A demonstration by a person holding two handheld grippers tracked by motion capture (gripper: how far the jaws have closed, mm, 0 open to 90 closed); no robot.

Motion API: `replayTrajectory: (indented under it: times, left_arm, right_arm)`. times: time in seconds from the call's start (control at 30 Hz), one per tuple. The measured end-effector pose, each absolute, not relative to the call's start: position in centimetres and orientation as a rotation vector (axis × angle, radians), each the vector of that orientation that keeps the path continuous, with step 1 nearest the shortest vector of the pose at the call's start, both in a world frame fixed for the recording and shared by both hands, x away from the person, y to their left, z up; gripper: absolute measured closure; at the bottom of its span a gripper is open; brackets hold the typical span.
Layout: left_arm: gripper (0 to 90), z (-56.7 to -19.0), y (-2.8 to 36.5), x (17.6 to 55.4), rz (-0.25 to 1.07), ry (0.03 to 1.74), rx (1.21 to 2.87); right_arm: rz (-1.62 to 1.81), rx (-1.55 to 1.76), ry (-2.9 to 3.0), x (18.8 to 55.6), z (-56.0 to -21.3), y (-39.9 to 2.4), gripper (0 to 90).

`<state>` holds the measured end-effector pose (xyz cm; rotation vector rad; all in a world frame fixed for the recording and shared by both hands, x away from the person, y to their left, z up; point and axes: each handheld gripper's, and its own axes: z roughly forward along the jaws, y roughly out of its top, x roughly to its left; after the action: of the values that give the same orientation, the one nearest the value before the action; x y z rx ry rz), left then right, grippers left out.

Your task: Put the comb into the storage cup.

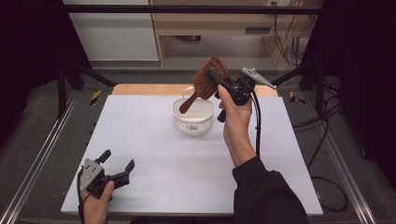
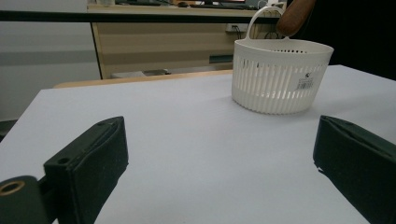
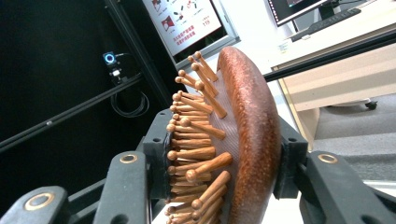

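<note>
Wooden hairbrush (image 1: 208, 78) — I'm gripping its head in my right claw (image 1: 223, 84), bristles against one jaw, handle tip dangling over the white basket (image 1: 193, 122). My left claw (image 1: 117, 164) is resting with jaws apart, well short of the basket. The bristles may be flexing — the brush could twist loose and miss the basket's rim.

The white worktop (image 1: 154, 154) lies on a wooden board (image 1: 140, 89) whose edge shows along its far side. Beyond the worktop stand a white cabinet (image 1: 112, 32) and, to its right, a pale wooden desk (image 1: 210, 23) with cables (image 1: 292, 46) hanging at its right end. Black frame bars (image 1: 187, 9) cross above. Grey floor (image 1: 42, 116) surrounds the worktop. A poster (image 3: 187, 21) hangs behind the frame.
</note>
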<state>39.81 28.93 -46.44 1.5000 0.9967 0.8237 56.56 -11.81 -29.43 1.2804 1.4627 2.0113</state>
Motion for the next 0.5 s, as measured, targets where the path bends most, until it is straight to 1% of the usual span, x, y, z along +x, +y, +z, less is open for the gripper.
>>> replayTrajectory:
  times: [0.3, 0.5]
  left_arm:
    - [3.0, -46.57, 29.35, 39.82, 0.833, 0.982, 1.48]
    - [2.9, -46.55, 29.57, 39.84, 0.835, 0.99, 1.469]
  right_arm:
    - [2.011, 1.306, 1.413, 57.04, -29.42, -12.29, 51.8]
    - [1.95, 1.314, 1.426, 57.55, -30.1, -12.14, 51.7]
